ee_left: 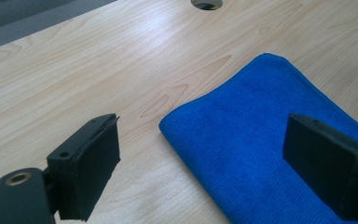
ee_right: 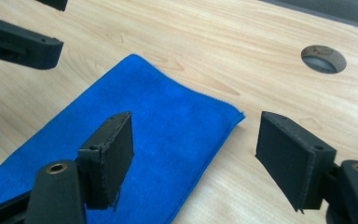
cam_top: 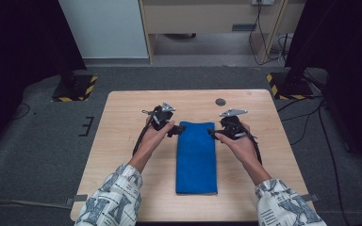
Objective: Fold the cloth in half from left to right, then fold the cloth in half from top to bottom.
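Between the 2 grippers a folded blue towel (cam_top: 196, 157) lies flat on the wooden table (cam_top: 122, 141). Left gripper (cam_top: 178, 131) gapes wide, empty, straddling the towel's far left corner; right gripper (cam_top: 212, 133) likewise at the far right corner. Best lower both evenly, pinching every layer.

We count one folded bright-blue microfibre cloth (cam_top: 196, 157) lying on one pale wooden tabletop (cam_top: 122, 141). Beside the cloth's far end we count two black handheld grippers: the left gripper (cam_top: 175, 131) at its left corner and the right gripper (cam_top: 212, 133) at its right. Beyond the cloth we count one round cable hole (cam_top: 220, 101) in the tabletop. Farther off stand two black stand bases with yellow-black hazard stripes (cam_top: 75, 88).
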### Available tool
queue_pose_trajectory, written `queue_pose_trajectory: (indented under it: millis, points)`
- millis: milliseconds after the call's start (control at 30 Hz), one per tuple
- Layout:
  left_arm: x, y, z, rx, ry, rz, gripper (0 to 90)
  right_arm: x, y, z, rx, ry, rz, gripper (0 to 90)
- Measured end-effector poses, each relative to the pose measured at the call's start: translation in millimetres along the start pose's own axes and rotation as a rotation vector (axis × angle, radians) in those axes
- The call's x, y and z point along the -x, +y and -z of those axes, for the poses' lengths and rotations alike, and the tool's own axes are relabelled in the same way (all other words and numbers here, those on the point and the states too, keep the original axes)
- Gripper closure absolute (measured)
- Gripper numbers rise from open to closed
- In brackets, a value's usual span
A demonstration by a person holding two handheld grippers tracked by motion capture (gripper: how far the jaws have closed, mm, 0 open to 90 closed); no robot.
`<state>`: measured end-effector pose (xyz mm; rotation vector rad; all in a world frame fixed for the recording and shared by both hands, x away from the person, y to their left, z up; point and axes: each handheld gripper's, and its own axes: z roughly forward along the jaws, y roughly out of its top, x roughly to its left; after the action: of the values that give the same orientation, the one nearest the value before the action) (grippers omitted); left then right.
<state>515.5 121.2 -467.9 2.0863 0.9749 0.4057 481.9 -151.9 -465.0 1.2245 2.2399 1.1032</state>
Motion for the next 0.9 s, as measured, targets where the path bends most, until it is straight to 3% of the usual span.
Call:
queue_pose_trajectory:
  millis: [300,500,733,900]
  points:
    - [-2.5,7.9,3.1,0.010,0.012,-0.002,10.5,9.1,18.5,-9.1,0.012,0.007,-0.002,31.2]
    - [-9.6,8.9,-12.6,-0.008,0.011,0.012,11.2,23.0,25.8,-28.2,-0.012,0.000,-0.014,35.6]
    - [-18.2,4.6,-29.7,-0.021,-0.003,0.037,12.3,43.0,17.0,-48.2,-0.021,0.005,-0.074,43.5]
    - [-19.9,0.8,-34.9,-0.051,-0.009,0.024,16.2,46.3,11.6,-58.4,-0.048,-0.014,-0.068,48.5]
